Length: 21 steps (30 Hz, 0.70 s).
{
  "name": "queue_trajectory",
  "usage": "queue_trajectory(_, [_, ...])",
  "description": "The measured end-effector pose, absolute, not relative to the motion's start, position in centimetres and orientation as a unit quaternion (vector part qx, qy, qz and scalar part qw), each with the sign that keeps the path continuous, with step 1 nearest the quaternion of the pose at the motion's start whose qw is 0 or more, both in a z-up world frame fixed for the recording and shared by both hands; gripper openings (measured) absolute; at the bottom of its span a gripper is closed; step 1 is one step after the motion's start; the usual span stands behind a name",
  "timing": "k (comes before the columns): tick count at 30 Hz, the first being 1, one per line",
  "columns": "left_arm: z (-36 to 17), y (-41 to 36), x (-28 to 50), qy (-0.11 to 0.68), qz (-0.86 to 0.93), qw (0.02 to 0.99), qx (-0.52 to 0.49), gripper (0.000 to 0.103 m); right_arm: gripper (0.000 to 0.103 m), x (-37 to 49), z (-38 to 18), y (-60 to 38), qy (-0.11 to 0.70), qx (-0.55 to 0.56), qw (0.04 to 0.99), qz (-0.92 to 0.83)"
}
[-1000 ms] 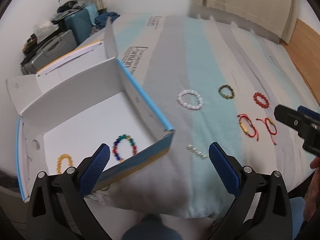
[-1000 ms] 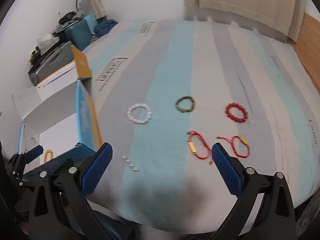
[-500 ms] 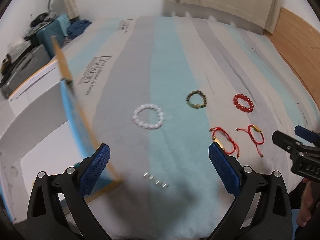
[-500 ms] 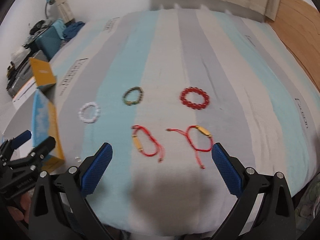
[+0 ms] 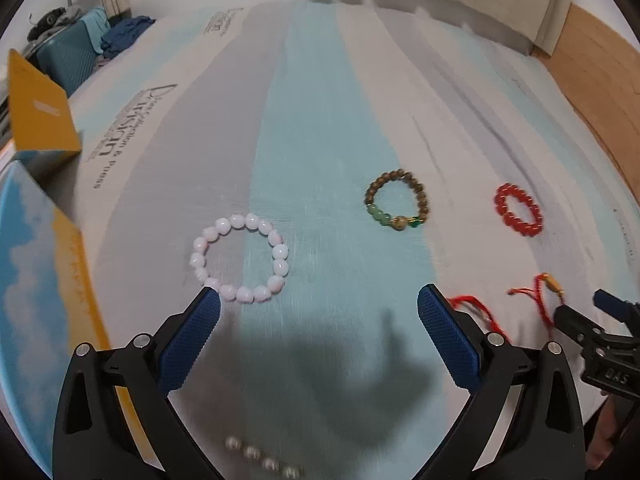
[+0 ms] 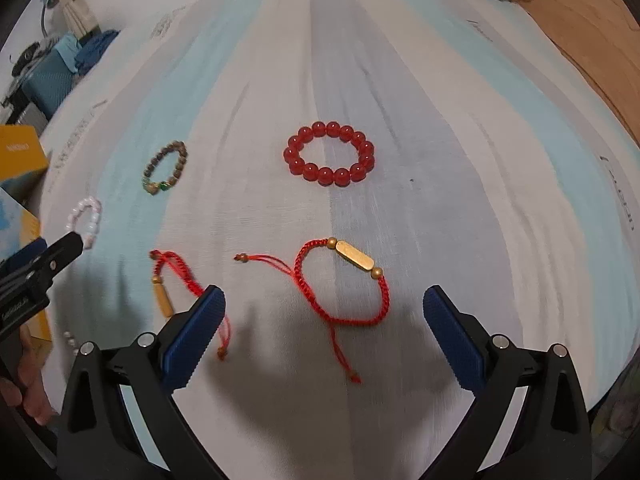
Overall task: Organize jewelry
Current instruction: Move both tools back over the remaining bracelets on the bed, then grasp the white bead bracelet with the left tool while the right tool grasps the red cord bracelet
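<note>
Both claws are held wide open and empty above a striped bed cover [image 6: 460, 128] on which the jewelry is laid out. The left claw [image 5: 318, 336] is poised just short of a pale pink bead bracelet [image 5: 240, 258], whose near edge is seen right at the tip of the claw's left finger; whether it is touched cannot be told. Farther out, a brown bracelet with green beads [image 5: 396, 200] is lying flat, and a red bead bracelet [image 6: 329, 153] is set to the right of it, well apart. A short row of small pearl-like beads [image 5: 262, 458] is seen near the bottom edge of the left wrist view, between the fingers. The right claw [image 6: 324, 332] is positioned over a red cord bracelet with a gold bar [image 6: 344, 286], which lies between its spread fingers without being gripped. A second red cord bracelet [image 6: 176, 280] is partly hidden behind that claw's left finger. A blue and yellow cardboard box [image 5: 36, 264] is standing at the left edge of the bed, beside the pink bracelet. Part of a hand [image 6: 30, 384] is visible at the lower left of the right wrist view.
</note>
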State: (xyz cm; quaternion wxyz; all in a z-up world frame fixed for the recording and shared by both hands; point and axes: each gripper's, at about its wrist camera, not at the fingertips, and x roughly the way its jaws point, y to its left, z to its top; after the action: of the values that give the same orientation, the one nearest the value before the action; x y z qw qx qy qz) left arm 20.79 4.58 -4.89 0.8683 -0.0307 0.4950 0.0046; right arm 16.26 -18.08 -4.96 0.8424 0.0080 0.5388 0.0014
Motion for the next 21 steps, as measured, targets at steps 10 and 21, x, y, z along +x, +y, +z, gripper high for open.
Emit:
queue_trajectory(10, [-7.8,4.5,24.3,0.509,0.021,0.86,0.005,0.097,0.093,17.6,-6.9,-19.3,0.559,-0.006,0.829,-0.009])
queue_trajectory(21, [-9.3,4.4,25.8,0.529,0.014,0.849,0.004,0.089,0.081,18.3,-8.9,-21.4,0.59,0.018,0.807,0.0])
